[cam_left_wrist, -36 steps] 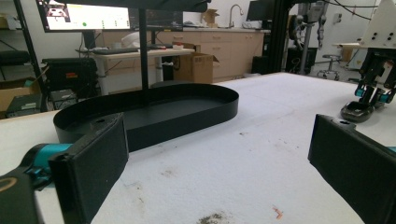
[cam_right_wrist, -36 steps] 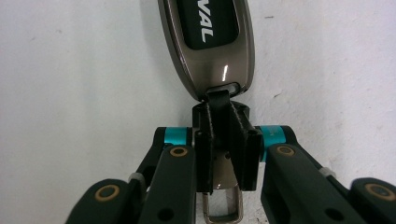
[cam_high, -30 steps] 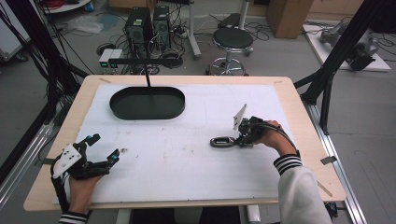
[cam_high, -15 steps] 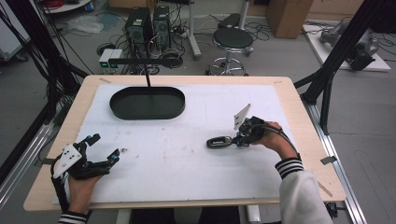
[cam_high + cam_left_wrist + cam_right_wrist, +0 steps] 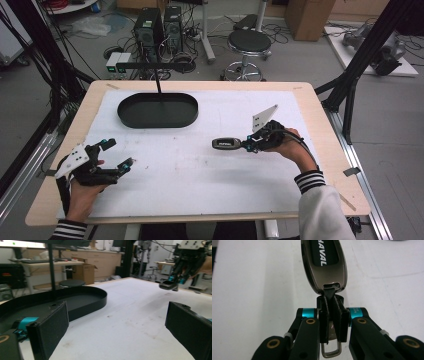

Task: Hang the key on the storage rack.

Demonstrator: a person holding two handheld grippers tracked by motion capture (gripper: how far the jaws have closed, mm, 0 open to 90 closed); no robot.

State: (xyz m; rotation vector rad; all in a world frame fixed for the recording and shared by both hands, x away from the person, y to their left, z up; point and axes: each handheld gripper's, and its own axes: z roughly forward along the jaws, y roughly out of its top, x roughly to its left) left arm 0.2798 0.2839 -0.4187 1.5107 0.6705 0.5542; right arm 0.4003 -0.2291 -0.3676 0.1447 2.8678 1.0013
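Now you carry the dark metal car key fob (image 5: 227, 144) in your right gripper (image 5: 255, 143).
Its jaws pinch the fob's strap end, just above the white table cover (image 5: 200, 175). Keep it level; my guess is the black oval tray (image 5: 157, 110). Your left gripper (image 5: 112, 157) rests wide apart.

Each hand-held gripper (image 5: 111, 156) is black — teal joint collars, brass screws, a grey three-cornered plate on top; sleeves (image 5: 313, 180) end in black-and-white striped cuffs.
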